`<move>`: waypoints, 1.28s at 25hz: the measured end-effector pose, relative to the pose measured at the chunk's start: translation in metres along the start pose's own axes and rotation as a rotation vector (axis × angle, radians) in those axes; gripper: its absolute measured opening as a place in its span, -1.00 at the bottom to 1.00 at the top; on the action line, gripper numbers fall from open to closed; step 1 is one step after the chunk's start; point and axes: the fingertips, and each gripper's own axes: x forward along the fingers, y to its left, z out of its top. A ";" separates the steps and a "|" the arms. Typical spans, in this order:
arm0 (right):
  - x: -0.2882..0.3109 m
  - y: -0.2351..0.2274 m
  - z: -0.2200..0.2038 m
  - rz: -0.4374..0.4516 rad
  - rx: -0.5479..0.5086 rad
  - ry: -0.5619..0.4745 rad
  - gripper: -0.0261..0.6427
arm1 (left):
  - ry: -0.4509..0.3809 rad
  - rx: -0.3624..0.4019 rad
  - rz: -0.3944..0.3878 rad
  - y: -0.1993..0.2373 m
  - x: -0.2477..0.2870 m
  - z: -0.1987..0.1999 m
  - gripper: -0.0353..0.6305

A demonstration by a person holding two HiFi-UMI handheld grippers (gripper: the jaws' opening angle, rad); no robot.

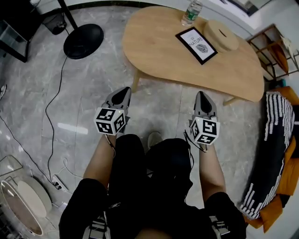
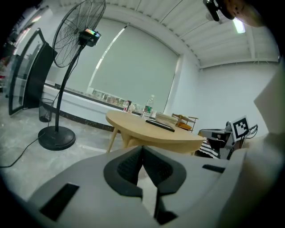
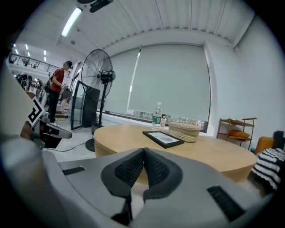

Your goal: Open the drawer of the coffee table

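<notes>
Head view: water bottle (image 1: 191, 12), contents unclear, framed print (image 1: 196, 44) and round wooden item (image 1: 221, 35) sit on oval wooden desk (image 1: 163, 51), just ahead of left gripper (image 1: 124, 90) and right gripper (image 1: 202, 95), both jaws pressed together, empty. Grey marble floor (image 1: 93, 98), fan base (image 1: 83, 40).

I see a pale tan table (image 1: 154, 42), black frame (image 1: 196, 45) round white print, black fan (image 1: 83, 40), grey marbled floor (image 1: 88, 116), black-and-white striped throw (image 1: 273, 140), my grey left gripper (image 1: 120, 95) and right gripper (image 1: 202, 98), each with a black-and-white marker cube (image 1: 111, 121)
</notes>
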 end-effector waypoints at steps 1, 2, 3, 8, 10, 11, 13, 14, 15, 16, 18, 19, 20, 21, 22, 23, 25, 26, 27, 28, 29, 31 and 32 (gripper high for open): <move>-0.001 -0.002 -0.008 -0.013 0.011 -0.016 -0.87 | -0.015 0.019 -0.010 0.002 0.001 -0.009 -0.84; -0.003 -0.004 -0.013 -0.023 0.023 -0.028 -0.87 | -0.028 0.037 -0.023 0.003 0.001 -0.017 -0.83; -0.005 -0.008 -0.016 -0.028 0.036 -0.036 -0.87 | -0.035 0.051 -0.038 0.003 0.002 -0.022 -0.83; -0.031 -0.015 -0.041 -0.004 0.153 0.024 -0.25 | 0.004 0.109 -0.061 -0.001 -0.017 -0.040 -0.32; -0.044 -0.021 -0.054 -0.026 0.151 0.045 -0.25 | 0.008 0.140 -0.063 -0.002 -0.024 -0.039 -0.16; -0.048 -0.025 -0.059 -0.039 0.148 0.050 -0.25 | 0.008 0.163 -0.064 -0.002 -0.025 -0.038 -0.14; -0.053 -0.032 -0.067 -0.068 0.157 0.048 -0.25 | 0.009 0.203 -0.068 0.000 -0.024 -0.035 -0.14; -0.056 -0.036 -0.069 -0.081 0.163 0.045 -0.25 | 0.010 0.212 -0.075 0.001 -0.023 -0.034 -0.14; -0.058 -0.038 -0.070 -0.090 0.166 0.042 -0.25 | 0.011 0.215 -0.083 0.000 -0.022 -0.034 -0.14; -0.060 -0.040 -0.072 -0.093 0.166 0.043 -0.25 | 0.010 0.216 -0.093 -0.001 -0.022 -0.034 -0.14; -0.060 -0.044 -0.074 -0.094 0.159 0.049 -0.25 | 0.008 0.225 -0.108 -0.005 -0.017 -0.033 -0.14; -0.057 -0.047 -0.075 -0.097 0.155 0.053 -0.25 | 0.007 0.232 -0.114 -0.006 -0.012 -0.033 -0.14; -0.054 -0.051 -0.076 -0.102 0.153 0.058 -0.25 | 0.008 0.239 -0.121 -0.007 -0.007 -0.032 -0.14; -0.050 -0.055 -0.076 -0.107 0.148 0.062 -0.25 | 0.009 0.246 -0.128 -0.007 -0.001 -0.031 -0.14; -0.046 -0.058 -0.076 -0.108 0.140 0.066 -0.25 | 0.010 0.251 -0.138 -0.007 0.005 -0.031 -0.14; -0.041 -0.061 -0.077 -0.105 0.130 0.071 -0.25 | 0.010 0.256 -0.150 -0.007 0.010 -0.031 -0.14; -0.031 -0.069 -0.081 -0.093 0.129 0.086 -0.25 | 0.016 0.267 -0.175 -0.006 0.022 -0.032 -0.14; -0.025 -0.073 -0.085 -0.089 0.143 0.093 -0.25 | 0.022 0.276 -0.184 -0.005 0.028 -0.033 -0.14; -0.019 -0.078 -0.089 -0.088 0.160 0.100 -0.25 | 0.030 0.286 -0.189 -0.003 0.035 -0.034 -0.14; -0.014 -0.082 -0.094 -0.088 0.175 0.107 -0.25 | 0.037 0.293 -0.189 -0.001 0.042 -0.034 -0.14; -0.009 -0.085 -0.098 -0.088 0.185 0.115 -0.25 | 0.043 0.295 -0.188 0.002 0.050 -0.035 -0.14; 0.001 -0.088 -0.106 -0.087 0.194 0.132 -0.23 | 0.052 0.290 -0.185 0.007 0.064 -0.034 -0.14; 0.006 -0.087 -0.110 -0.086 0.190 0.139 -0.23 | 0.055 0.288 -0.184 0.010 0.071 -0.033 -0.14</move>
